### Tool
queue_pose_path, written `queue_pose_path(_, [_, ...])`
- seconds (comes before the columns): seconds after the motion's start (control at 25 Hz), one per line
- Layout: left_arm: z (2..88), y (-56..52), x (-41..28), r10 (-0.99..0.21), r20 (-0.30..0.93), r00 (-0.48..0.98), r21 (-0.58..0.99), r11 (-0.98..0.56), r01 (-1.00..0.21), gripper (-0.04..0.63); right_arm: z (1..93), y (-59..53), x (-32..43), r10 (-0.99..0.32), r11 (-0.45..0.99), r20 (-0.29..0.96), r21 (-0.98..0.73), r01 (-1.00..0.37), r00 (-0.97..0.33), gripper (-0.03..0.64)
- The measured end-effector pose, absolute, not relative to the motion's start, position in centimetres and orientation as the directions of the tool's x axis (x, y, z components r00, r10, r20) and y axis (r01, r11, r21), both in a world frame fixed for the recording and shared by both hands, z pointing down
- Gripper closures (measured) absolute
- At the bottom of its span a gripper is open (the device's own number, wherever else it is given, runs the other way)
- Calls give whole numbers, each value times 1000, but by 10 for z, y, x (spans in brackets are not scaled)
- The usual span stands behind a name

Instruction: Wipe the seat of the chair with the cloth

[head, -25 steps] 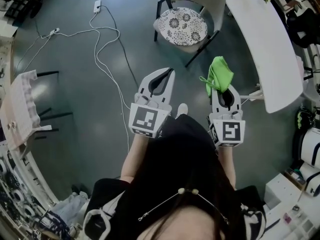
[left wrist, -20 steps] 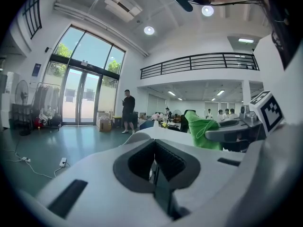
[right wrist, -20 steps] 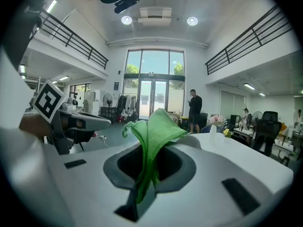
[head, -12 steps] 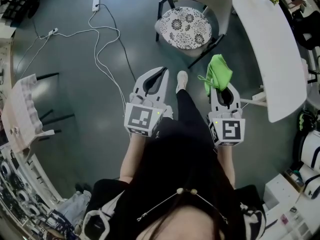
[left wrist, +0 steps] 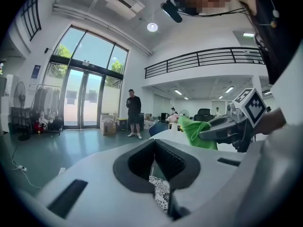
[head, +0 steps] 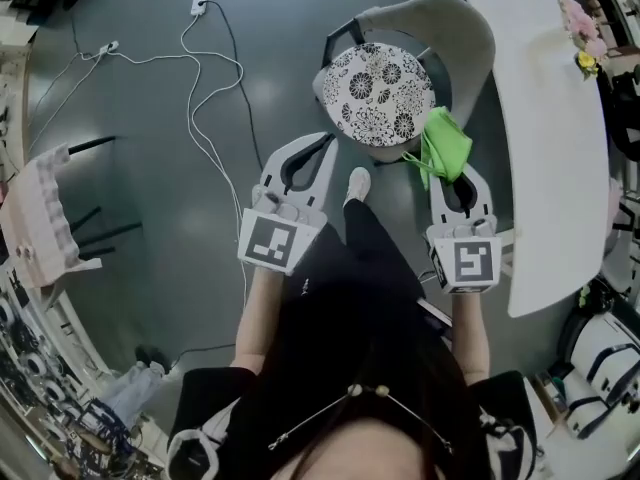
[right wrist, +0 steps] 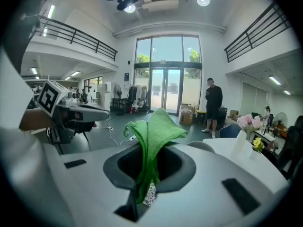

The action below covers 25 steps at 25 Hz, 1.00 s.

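Jaws of our right gripper (head: 449,171) pinched the bunched green cloth (head: 441,141); the left gripper (head: 324,142) was closed, empty. We held both level, pointing toward the chair (head: 472,30), whose seat (head: 378,93) was flower-patterned.

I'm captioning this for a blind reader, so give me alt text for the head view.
Seen from above, a person's right gripper holds a green cloth by the edge of a chair's floral seat, beside a white table. The left gripper is shut and empty, just short of the seat.
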<state>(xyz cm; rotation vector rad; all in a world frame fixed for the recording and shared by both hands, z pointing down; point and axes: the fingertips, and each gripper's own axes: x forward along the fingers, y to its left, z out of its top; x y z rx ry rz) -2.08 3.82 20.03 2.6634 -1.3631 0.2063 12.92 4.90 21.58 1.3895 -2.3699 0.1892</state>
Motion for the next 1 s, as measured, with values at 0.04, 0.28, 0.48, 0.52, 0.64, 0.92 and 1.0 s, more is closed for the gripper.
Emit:
queue_pose_path(0.04, [202, 28, -21, -790, 178, 586, 70, -584, -809, 590, 221, 35, 128, -795, 521, 414, 90, -849, -444, 566])
queue_pose_path(0.28, [235, -12, -26, -682, 208, 701, 15, -715, -699, 589, 277, -28, 98, -716, 655, 519, 269, -706, -467, 566])
queue_pose_path(0.48, [270, -47, -48, -700, 182, 691, 191, -664, -723, 589, 335, -86, 69, -717, 685, 524, 413, -600, -459, 566])
queue_pose_path(0.52, [281, -52, -48, -690, 185, 700, 207, -669, -714, 589, 348, -101, 67, -719, 683, 532, 421, -597, -448, 566])
queue_pose_path(0.64, [323, -61, -47, -642, 241, 728, 238, -688, -686, 589, 396, -147, 64, -715, 681, 552, 407, -609, -430, 566])
queue_pose_path(0.92, [408, -97, -32, -601, 236, 764, 369, -672, -642, 588, 527, -232, 61, -654, 722, 660, 397, -567, -370, 566])
queue_pose_path(1.0, [429, -109, -30, -613, 233, 755, 369, -662, -652, 588, 559, -246, 59, -642, 728, 679, 394, -561, -355, 566])
